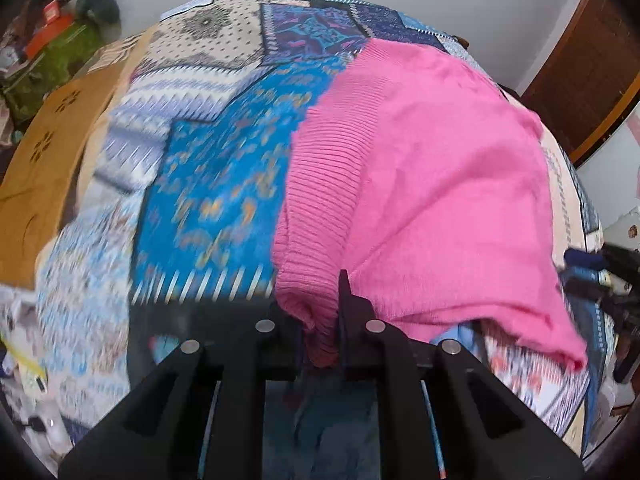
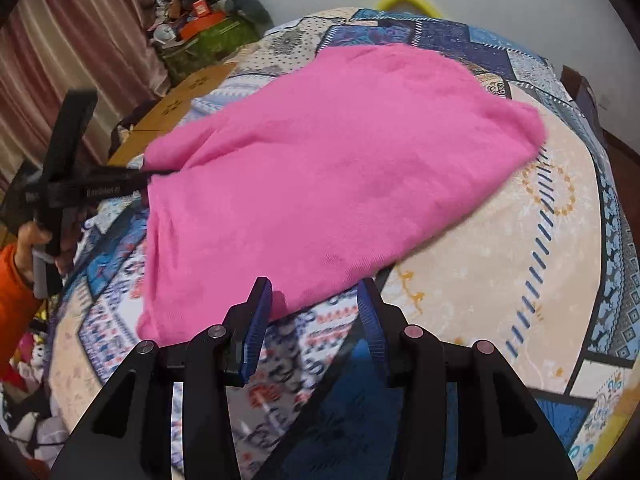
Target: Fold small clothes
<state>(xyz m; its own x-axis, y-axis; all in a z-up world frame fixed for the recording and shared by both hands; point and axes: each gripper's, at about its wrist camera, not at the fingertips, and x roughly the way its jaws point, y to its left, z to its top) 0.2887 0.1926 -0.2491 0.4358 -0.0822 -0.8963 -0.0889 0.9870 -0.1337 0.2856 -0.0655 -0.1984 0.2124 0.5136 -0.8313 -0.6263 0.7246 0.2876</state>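
Observation:
A pink knit sweater (image 1: pixel 432 184) lies on a patterned bedspread (image 1: pixel 208 184). My left gripper (image 1: pixel 320 320) is shut on the sweater's ribbed hem, with the cloth bunched between its jaws and lifted slightly. In the right wrist view the sweater (image 2: pixel 328 176) spreads across the bed, and the left gripper (image 2: pixel 156 174) holds its far left edge. My right gripper (image 2: pixel 316 320) is open and empty, just in front of the sweater's near edge, fingers apart over the bedspread (image 2: pixel 500 264).
A brown cardboard box (image 1: pixel 44 184) sits at the bed's left side. A cluttered pile with a green cloth (image 2: pixel 208 36) stands by the curtain (image 2: pixel 72 52). A wooden door (image 1: pixel 588 76) is at the right. A yellow object (image 2: pixel 408 0) lies past the bed.

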